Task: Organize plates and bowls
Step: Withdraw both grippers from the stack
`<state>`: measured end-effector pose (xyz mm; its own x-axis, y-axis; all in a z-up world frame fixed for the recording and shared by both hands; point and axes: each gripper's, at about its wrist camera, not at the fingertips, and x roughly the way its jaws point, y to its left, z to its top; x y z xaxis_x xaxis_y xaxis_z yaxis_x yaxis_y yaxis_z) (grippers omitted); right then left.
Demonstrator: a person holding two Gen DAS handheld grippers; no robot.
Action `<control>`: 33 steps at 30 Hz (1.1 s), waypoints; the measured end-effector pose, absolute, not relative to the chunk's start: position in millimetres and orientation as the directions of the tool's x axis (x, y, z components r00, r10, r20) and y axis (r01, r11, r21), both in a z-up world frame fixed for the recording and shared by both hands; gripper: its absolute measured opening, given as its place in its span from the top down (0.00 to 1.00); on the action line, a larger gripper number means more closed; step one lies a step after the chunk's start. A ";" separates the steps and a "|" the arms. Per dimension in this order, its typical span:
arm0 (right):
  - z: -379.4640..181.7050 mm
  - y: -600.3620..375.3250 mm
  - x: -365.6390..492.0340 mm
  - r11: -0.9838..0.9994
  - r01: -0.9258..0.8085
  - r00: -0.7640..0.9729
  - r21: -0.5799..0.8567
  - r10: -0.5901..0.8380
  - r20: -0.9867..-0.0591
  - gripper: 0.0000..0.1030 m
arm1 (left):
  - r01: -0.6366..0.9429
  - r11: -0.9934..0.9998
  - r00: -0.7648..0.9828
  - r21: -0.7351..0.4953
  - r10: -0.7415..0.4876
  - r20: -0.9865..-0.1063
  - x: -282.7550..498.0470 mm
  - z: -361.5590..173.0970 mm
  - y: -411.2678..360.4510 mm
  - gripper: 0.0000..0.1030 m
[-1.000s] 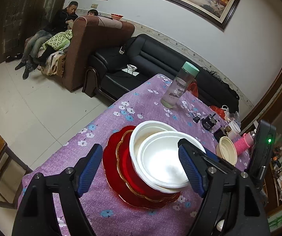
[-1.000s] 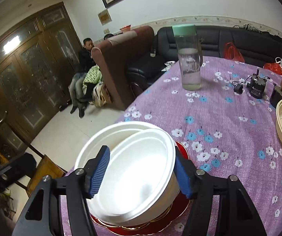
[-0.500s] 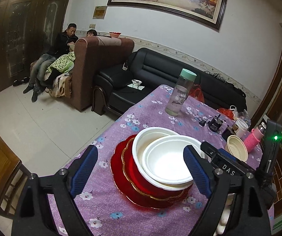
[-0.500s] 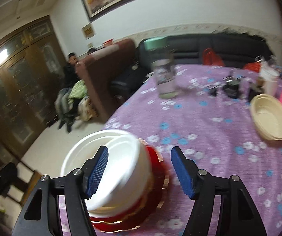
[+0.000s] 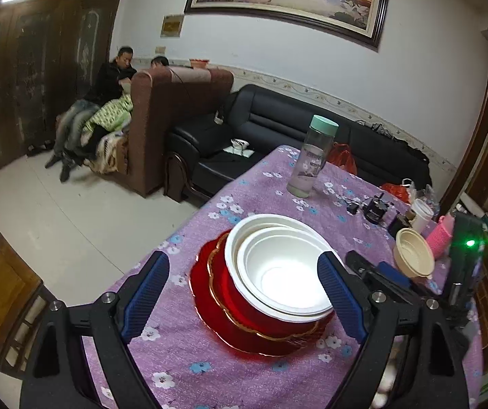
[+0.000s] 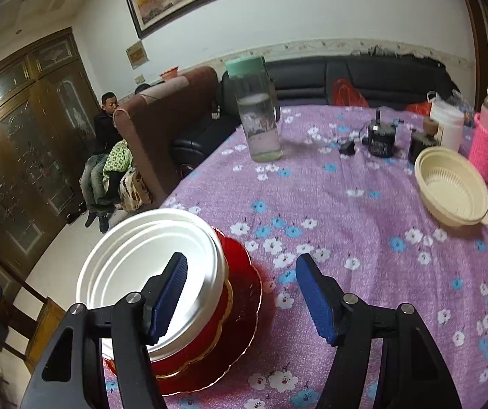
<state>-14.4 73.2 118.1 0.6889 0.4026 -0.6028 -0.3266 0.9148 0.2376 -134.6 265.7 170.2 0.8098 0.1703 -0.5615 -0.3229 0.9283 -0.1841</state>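
Beige bowl [image 6: 452, 189] lying right-forward of the right gripper [image 6: 240, 298].
Both grippers gaping empty; left gripper [image 5: 244, 298] straddling the stack [image 5: 271, 283].

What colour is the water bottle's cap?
The cap is mint green, clearest in the left wrist view.

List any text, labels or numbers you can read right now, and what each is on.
None is legible in either view.
Black device: pale lettering on its front, too blurred to read.
Wall plaque: too small to read.
Water bottle: a print on its side, no readable words.
White bowls: no markings visible.
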 end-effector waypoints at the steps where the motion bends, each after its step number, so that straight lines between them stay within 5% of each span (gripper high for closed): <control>1: 120.8 71.7 -17.4 0.913 -0.330 0.692 0.241 0.407 -0.596 0.31 | -0.331 0.929 0.810 -0.164 0.191 -0.554 -136.2 170.8 261.1 0.13; 5: 130.2 58.8 -33.9 0.908 -0.334 0.711 0.254 0.420 -0.564 0.31 | -0.348 0.931 0.816 -0.109 0.244 -0.525 -141.3 171.5 244.4 0.02; 33: 129.6 -48.6 -69.8 0.940 -0.243 0.787 0.240 0.336 -0.518 0.24 | -0.221 0.966 0.816 0.135 0.259 -0.516 -124.9 172.5 128.1 0.01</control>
